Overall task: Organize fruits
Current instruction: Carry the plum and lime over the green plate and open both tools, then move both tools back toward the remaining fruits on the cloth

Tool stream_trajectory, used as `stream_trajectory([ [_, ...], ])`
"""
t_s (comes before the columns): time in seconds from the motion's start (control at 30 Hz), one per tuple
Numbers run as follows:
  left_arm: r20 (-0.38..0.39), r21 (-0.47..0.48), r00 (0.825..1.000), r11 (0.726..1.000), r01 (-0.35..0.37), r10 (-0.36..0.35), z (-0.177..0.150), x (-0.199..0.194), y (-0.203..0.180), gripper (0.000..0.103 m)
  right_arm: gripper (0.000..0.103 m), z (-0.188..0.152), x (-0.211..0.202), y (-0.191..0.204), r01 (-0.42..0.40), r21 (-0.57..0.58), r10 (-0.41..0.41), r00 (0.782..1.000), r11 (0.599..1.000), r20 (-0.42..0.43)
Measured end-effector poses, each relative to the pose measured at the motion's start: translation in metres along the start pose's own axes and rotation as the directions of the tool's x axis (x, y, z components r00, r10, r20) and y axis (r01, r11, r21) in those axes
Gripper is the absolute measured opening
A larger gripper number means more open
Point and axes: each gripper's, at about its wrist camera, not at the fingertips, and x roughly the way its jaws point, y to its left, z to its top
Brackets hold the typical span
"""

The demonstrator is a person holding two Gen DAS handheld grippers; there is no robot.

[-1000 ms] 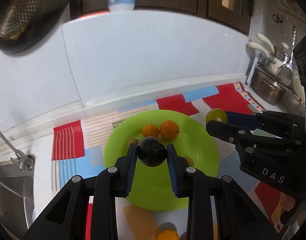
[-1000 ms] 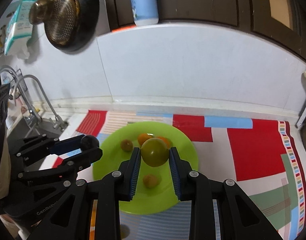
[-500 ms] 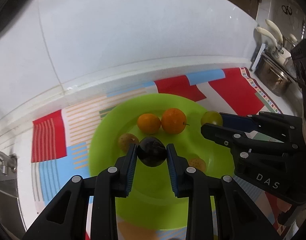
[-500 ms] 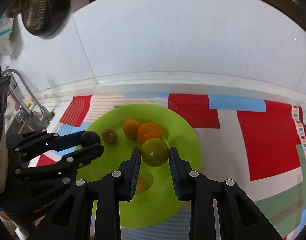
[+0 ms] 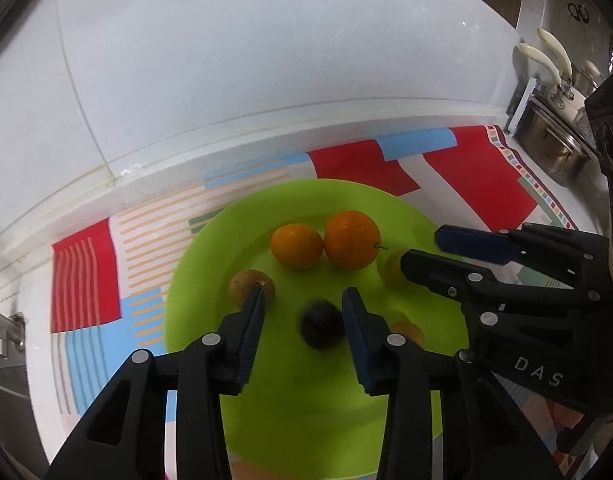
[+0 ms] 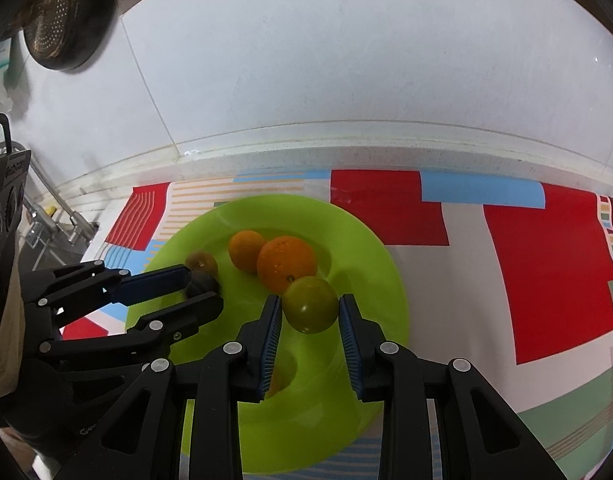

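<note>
A lime-green plate lies on a patterned mat. On it are two oranges, a brown kiwi and a small yellow-brown fruit. My left gripper is open over the plate; a dark plum, blurred, is loose between its fingers. My right gripper has just opened; the green fruit sits between its pads, and a gap shows on each side.
The colourful mat covers the counter up to a white tiled wall. A sink and tap lie to the left. Steel pots and white-handled utensils stand at the right. A dark pan with a strainer hangs upper left.
Both grippers moved closer over the plate. The left gripper's fingers opened and the dark plum dropped out of them. The right gripper's pads parted slightly from the green fruit.
</note>
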Motion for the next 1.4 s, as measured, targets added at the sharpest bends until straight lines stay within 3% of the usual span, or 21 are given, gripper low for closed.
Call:
stream_trajectory([
  [0.23,0.032,-0.023,0.999,0.999,-0.036,0.037,-0.008,-0.028,0.005,0.051,0.037,-0.003,-0.025,0.003,0.045,0.005,-0.045,0.998,0.999,0.052],
  [0.37,0.071,-0.044,0.996,0.998,-0.051,0.054,-0.014,-0.056,0.007,0.061,0.044,-0.009,-0.049,0.012,0.077,-0.011,-0.075,0.992,0.997,0.102],
  [0.53,0.14,-0.054,0.986,0.995,-0.083,0.089,-0.024,-0.096,0.004,0.075,0.044,-0.017,-0.081,0.026,0.09,-0.03,-0.084,0.983,0.996,0.163],
  [0.6,0.159,-0.054,0.982,0.994,-0.098,0.106,-0.029,-0.109,0.003,0.083,0.051,-0.021,-0.095,0.032,0.092,-0.03,-0.084,0.978,0.995,0.19],
  [0.63,0.174,-0.053,0.979,0.993,-0.101,0.109,-0.032,-0.117,0.003,0.083,0.056,-0.023,-0.1,0.035,0.096,-0.03,-0.088,0.976,0.995,0.201],
  [0.83,0.233,-0.058,0.962,0.99,-0.129,0.139,-0.048,-0.152,0.004,0.091,0.064,-0.037,-0.133,0.053,0.109,-0.036,-0.096,0.962,0.993,0.257],
  [1.13,0.281,-0.056,0.943,0.984,-0.167,0.176,-0.075,-0.189,0.012,0.097,0.068,-0.061,-0.16,0.08,0.11,-0.034,-0.096,0.953,0.993,0.288],
  [1.4,0.291,-0.033,0.942,0.985,-0.167,0.169,-0.098,-0.203,0.019,0.098,0.068,-0.085,-0.169,0.104,0.125,-0.039,-0.108,0.949,0.991,0.296],
])
